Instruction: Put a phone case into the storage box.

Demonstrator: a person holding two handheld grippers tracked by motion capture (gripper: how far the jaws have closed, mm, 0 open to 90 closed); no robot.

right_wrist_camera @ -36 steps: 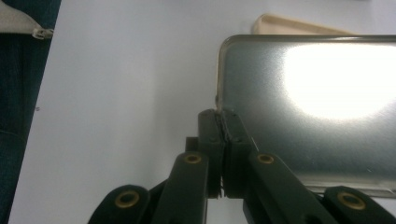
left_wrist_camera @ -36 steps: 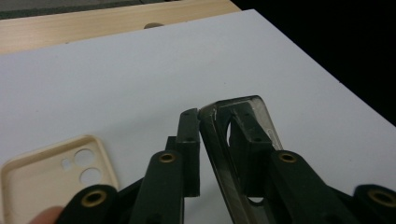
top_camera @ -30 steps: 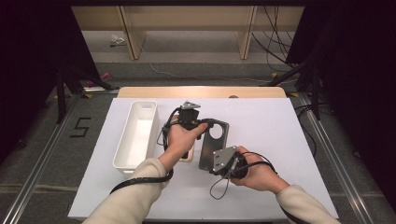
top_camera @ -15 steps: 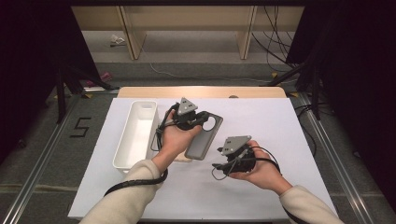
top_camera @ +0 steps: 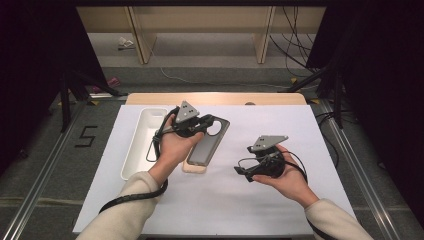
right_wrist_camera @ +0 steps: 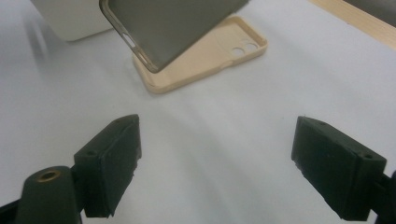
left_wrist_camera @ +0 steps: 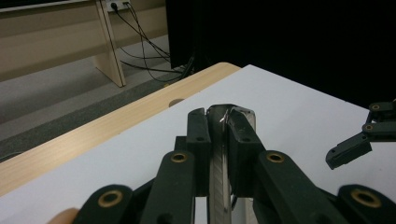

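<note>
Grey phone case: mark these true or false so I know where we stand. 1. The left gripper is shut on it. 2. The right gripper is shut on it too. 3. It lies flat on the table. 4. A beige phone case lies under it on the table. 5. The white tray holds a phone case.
1. True: the left gripper is shut on the grey phone case, clamping its rim.
2. False: the right gripper is open, its jaws just opened, nothing between them.
3. False: it is held tilted above the table.
4. True: the beige phone case lies flat there.
5. False: the white tray looks empty.
</note>
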